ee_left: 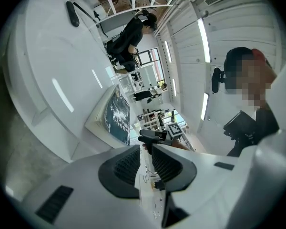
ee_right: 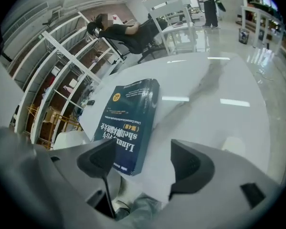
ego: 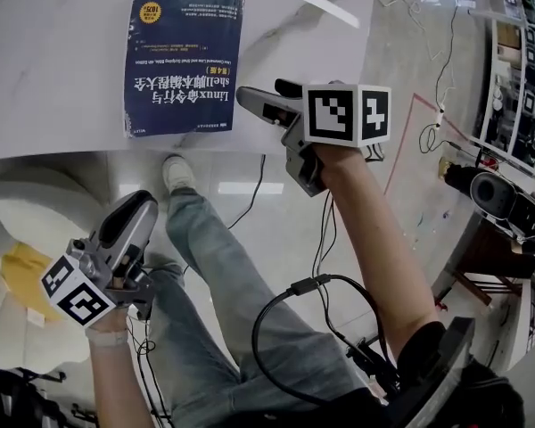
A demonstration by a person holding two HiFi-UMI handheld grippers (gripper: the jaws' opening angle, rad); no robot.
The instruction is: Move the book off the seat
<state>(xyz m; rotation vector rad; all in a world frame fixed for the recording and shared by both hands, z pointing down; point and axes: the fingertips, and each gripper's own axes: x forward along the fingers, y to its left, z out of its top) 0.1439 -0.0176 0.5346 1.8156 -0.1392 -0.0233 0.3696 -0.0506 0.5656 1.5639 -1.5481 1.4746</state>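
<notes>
Just ahead of the right gripper [ee_right: 142, 162], the dark blue paperback book [ee_right: 129, 123] lies flat on the white marble-patterned table [ee_right: 209, 94]. Its jaws are spread wide and empty. The left gripper [ee_left: 146, 162], well back from the book, shows a narrow gap with nothing gripped.

One book [ego: 185, 58], one table [ego: 53, 69], two grippers [ego: 138, 210] [ego: 266, 98]
</notes>
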